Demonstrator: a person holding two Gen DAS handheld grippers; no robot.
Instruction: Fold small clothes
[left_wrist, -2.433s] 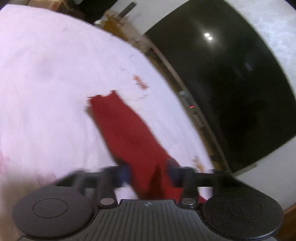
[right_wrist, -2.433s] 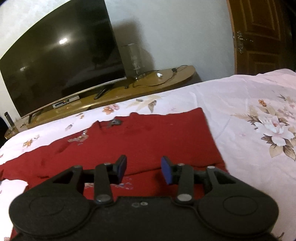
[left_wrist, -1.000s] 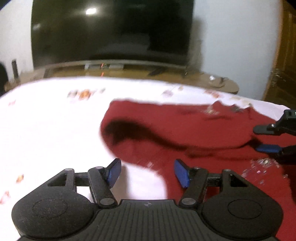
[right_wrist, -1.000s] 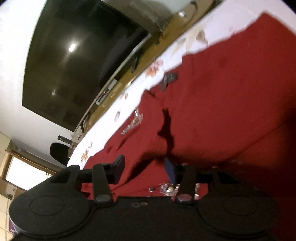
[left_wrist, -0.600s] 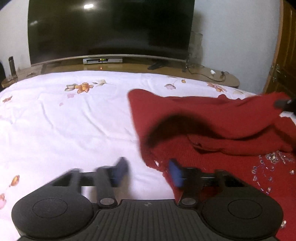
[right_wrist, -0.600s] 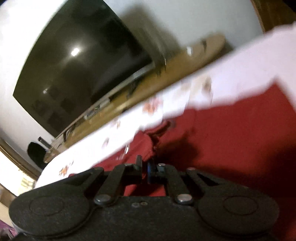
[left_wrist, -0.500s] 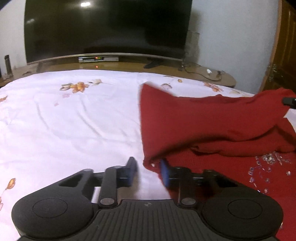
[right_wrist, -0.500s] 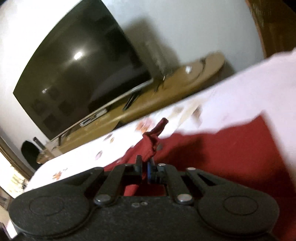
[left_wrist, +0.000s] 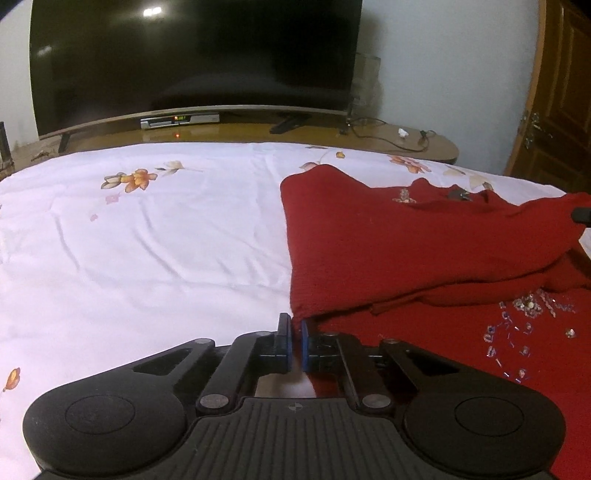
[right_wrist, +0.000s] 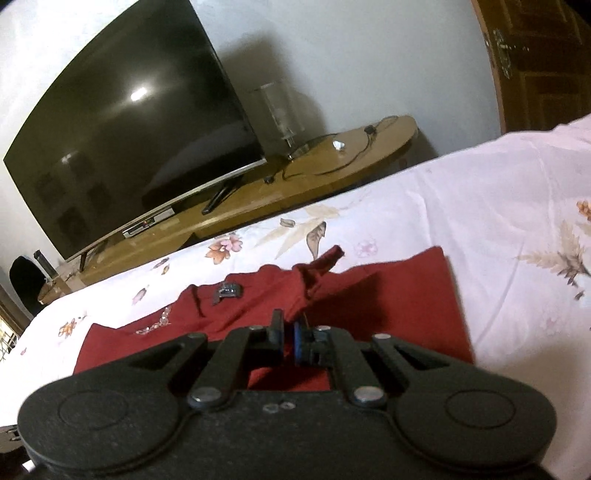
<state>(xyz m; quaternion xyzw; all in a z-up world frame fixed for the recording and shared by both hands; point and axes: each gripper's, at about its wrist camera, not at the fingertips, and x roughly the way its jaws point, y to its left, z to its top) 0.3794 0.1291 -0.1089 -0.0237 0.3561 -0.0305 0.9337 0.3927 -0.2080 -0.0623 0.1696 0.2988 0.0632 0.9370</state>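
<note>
A red knit garment (left_wrist: 424, 243) with clear beads on its front lies on the white flowered bedsheet (left_wrist: 147, 240), partly folded over itself. My left gripper (left_wrist: 294, 326) is shut on the garment's near left edge and holds it a little above the sheet. My right gripper (right_wrist: 289, 325) is shut on a bunched fold of the same garment (right_wrist: 369, 306); a strip of cloth stands up from between its jaws. The right gripper's tip (left_wrist: 581, 214) shows at the right edge of the left wrist view.
A large dark television (left_wrist: 192, 55) stands on a low wooden stand (left_wrist: 369, 133) beyond the bed's far edge, with a set-top box (left_wrist: 180, 120) under it. A wooden door (left_wrist: 561, 92) is at the right. Bare sheet spreads to the left.
Both grippers were open over the flat garment. Both have shut on it, the right one first, and the left side of the cloth has been drawn rightward over the rest.
</note>
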